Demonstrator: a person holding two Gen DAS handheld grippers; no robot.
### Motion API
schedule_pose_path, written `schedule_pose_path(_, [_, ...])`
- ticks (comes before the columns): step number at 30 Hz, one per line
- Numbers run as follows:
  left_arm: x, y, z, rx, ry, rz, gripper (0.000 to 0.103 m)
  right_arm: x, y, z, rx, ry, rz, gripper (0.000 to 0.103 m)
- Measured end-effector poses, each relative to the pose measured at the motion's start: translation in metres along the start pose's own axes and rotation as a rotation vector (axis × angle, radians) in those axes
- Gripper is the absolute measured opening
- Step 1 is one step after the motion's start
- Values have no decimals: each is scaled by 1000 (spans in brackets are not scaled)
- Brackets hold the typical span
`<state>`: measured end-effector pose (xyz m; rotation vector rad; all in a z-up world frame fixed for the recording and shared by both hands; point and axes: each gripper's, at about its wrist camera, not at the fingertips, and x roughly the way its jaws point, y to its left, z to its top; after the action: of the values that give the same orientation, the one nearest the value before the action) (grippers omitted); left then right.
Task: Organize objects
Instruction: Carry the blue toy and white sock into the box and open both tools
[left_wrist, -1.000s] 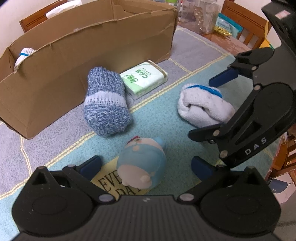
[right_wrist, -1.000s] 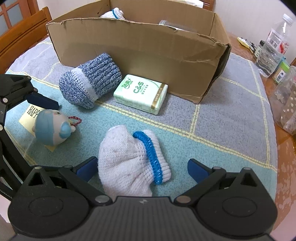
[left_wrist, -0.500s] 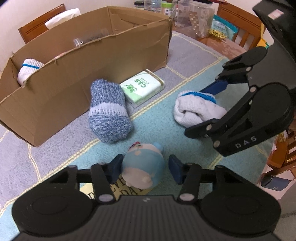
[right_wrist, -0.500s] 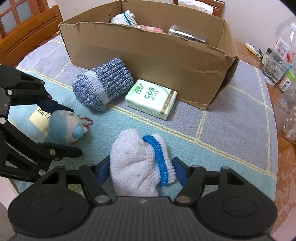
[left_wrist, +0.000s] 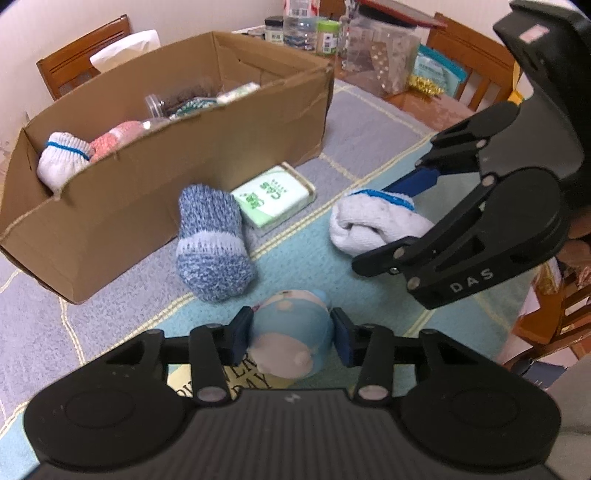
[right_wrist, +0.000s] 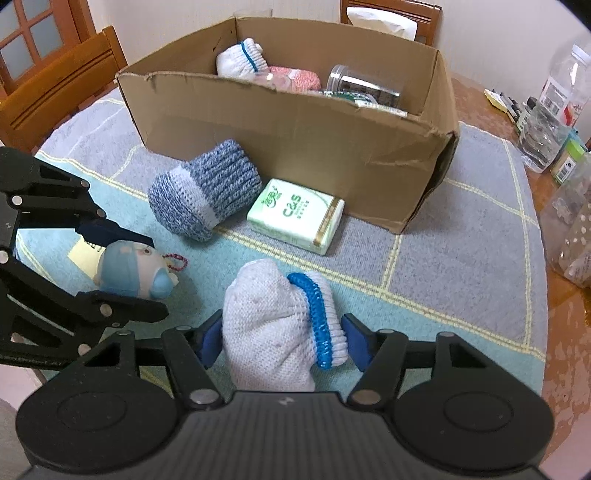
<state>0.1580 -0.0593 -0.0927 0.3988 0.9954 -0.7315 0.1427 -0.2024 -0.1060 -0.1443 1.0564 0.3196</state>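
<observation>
On the bench's checked cloth (right_wrist: 443, 258), left gripper (left_wrist: 290, 338) is clenched on the blue round toy figure (left_wrist: 291, 336), pads pressing both its sides; a yellow card (left_wrist: 221, 380) lies beneath. Right gripper (right_wrist: 282, 334) grips the white rolled sock with blue cuff (right_wrist: 280, 325). At 12 o'clock from the right gripper lies a green C&S tissue pack (right_wrist: 295, 216), touching the blue knitted sock (right_wrist: 205, 188) at 11. Behind both stands the cardboard box (right_wrist: 295, 147), holding a white sock (right_wrist: 242, 59), pink sock (right_wrist: 295, 77) and clear jar (right_wrist: 364, 83).
</observation>
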Motion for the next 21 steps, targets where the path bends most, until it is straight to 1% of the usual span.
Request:
schedule_pose_path(5, [-22,5,12,-37,-15,-3,44,-15,-1,7,-23,-23,2,71])
schedule_pose_path(9, [-44,13,26,-54,-48,15,44,-31,-4,19,-37,-50,19,71])
schedule_pose_path(14, [-65,34,55,-73,-100,78,44,-51,-12,44,-49,-110,37,71])
schedule_pose_path(16, [-71,46,69,-93,-122,87,44,-58,-15,56,-51,-136,42,71])
schedule_pose_path(18, [-75,62,83,-119,-146,104,44,-64,-18,69,-49,-167,44,71])
schedule_pose_path(21, [-74,83,103,-132,-170,155,44,-68,-22,90,-48,-206,43,71])
